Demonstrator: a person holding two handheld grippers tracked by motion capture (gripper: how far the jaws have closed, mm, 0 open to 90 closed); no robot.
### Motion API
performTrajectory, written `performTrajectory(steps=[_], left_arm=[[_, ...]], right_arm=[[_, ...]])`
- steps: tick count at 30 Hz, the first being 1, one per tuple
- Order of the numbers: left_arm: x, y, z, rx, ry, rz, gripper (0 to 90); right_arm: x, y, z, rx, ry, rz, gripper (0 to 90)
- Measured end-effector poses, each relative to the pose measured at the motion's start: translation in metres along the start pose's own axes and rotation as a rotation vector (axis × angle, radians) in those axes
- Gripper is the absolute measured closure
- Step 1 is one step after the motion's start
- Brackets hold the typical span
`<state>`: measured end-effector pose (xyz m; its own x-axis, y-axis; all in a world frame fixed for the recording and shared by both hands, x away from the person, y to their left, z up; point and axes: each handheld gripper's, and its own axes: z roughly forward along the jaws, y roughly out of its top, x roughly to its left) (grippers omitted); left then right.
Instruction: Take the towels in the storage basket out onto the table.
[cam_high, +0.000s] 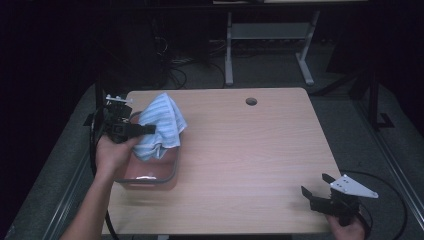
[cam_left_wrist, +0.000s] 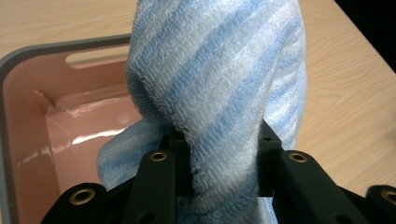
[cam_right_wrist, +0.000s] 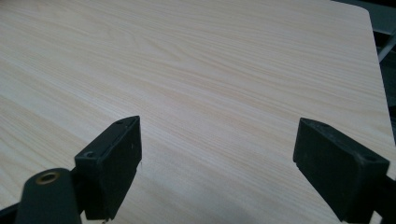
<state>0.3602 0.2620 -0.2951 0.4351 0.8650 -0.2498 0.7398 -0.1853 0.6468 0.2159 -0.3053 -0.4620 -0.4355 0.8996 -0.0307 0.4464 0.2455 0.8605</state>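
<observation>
Towel held over the bin, not yet down or not yet clear; right side idle.

Wooden table (cam_high: 240, 145) mostly bare. Pink bin (cam_high: 150, 172) with grey rim sits at its left edge, inside looks empty and glossy. Blue-striped towel (cam_high: 159, 125) hangs bunched above the bin's far end, partly draped past the rim; whether it is going in or coming out, cannot tell. Left gripper (cam_left_wrist: 224, 172) clamps a fold of the towel. Right gripper (cam_right_wrist: 217, 168) spread wide, empty, low over the table's near right corner.
</observation>
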Motion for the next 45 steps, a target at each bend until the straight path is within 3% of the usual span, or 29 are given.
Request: performTrajectory(steps=[25, 45], left_arm=[[-0.041, 0.022, 0.015, 0.007, -0.073, 0.079, 67.9], [-0.071, 0.039, 0.043, 0.045, -0.136, 0.138, 67.9]], right_arm=[[0.001, 0.000, -0.003, -0.002, -0.005, -0.004, 14.9], [0.000, 0.000, -0.006, -0.008, -0.012, -0.003, 14.9]])
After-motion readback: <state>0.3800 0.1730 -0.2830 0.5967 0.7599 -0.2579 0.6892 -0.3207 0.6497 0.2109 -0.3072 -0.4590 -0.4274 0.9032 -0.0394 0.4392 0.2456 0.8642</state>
